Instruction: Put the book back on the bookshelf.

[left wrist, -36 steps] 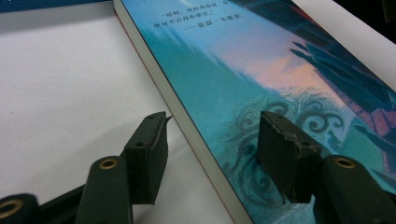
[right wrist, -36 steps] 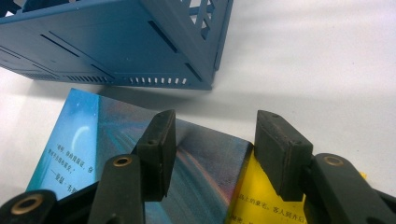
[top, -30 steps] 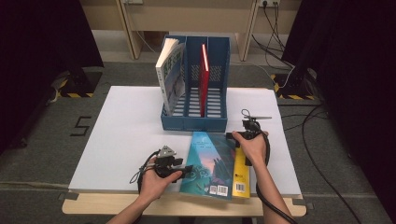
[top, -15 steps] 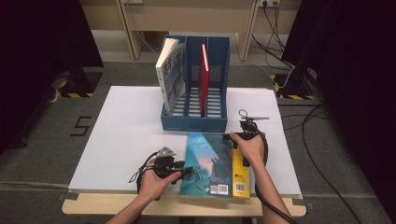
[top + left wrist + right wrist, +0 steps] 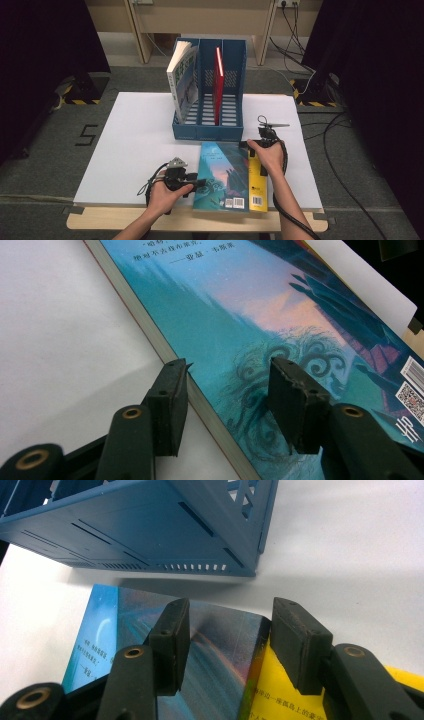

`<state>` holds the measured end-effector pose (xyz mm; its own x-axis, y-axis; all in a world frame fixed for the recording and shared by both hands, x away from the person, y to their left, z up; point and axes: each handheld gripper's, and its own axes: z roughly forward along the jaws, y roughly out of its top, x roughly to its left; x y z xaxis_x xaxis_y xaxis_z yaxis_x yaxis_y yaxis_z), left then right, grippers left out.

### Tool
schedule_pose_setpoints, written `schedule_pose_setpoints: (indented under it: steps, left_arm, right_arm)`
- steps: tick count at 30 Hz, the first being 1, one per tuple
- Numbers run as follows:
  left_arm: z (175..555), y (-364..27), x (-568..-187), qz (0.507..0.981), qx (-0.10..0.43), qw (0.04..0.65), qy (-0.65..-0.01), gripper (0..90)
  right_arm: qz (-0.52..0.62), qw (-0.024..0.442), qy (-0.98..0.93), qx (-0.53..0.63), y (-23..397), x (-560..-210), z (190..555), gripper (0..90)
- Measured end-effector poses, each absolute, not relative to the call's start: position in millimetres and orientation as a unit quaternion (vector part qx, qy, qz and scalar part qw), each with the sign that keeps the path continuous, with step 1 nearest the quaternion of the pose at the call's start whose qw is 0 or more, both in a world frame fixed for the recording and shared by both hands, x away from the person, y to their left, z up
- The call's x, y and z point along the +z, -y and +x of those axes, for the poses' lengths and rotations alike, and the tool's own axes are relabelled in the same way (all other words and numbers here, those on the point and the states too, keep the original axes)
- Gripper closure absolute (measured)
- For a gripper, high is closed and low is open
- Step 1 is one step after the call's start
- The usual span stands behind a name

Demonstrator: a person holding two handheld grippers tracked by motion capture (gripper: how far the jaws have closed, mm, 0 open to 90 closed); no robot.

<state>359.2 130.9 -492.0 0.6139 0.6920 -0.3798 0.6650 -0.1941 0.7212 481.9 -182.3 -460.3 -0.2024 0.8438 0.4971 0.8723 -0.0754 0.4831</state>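
Books are what your two grippers are working on: a teal-covered book (image 5: pixel 222 175) lies flat at the near edge of the white table (image 5: pixel 135 145), just in front of the blue file rack (image 5: pixel 209 127), and it overlaps a yellow book (image 5: pixel 256 185) whose strip shows along its right side.

Your left gripper (image 5: pixel 196 184) sits at the teal book's left edge, near its near corner. In the left gripper view (image 5: pixel 227 390) its jaws are spread and straddle that edge: one jaw stands on the bare table beside the page block, the other over the cover by the swirl pattern. They have just been closing a little, with the book's edge between them, and they do not press it.

Your right gripper (image 5: pixel 245 145) is at the far right corner of the teal book. In the right gripper view (image 5: pixel 227 630) its jaws gape wide, having just opened a bit further, one over the teal cover, the other over the yellow book's far corner, pinching nothing.

Farther off, the rack holds a pale book (image 5: pixel 181 82) leaning in its left slot and a red book (image 5: pixel 218 82) upright in the middle slot.
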Motion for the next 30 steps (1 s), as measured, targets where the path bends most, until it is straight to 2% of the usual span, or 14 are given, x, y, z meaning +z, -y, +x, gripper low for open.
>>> schedule_pose_setpoints:
  steps: [14, 20, 26, 30]
  left_arm:
    - [358.1, -130.2, -491.8, 0.775, 0.021, 0.458, -0.435, 49.9]
    - [357.1, -129.4, -491.6, 0.777, 0.026, 0.457, -0.433, 49.9]
    - [356.4, -129.6, -491.7, 0.777, 0.027, 0.457, -0.432, 49.9]
    - [354.9, -129.7, -492.1, 0.776, 0.03, 0.457, -0.434, 49.9]
  right_arm:
    - [-0.625, 0.018, 0.682, -0.378, 179.7, -463.7, 486.8, 48.4]
    - [-0.622, 0.005, 0.685, -0.379, 178.4, -458.4, 484.1, 52.3]
    - [-0.628, 0.015, 0.674, -0.388, 182.1, -456.8, 482.1, 54.9]
    - [-0.64, 0.041, 0.664, -0.386, 184.4, -458.8, 481.4, 53.9]
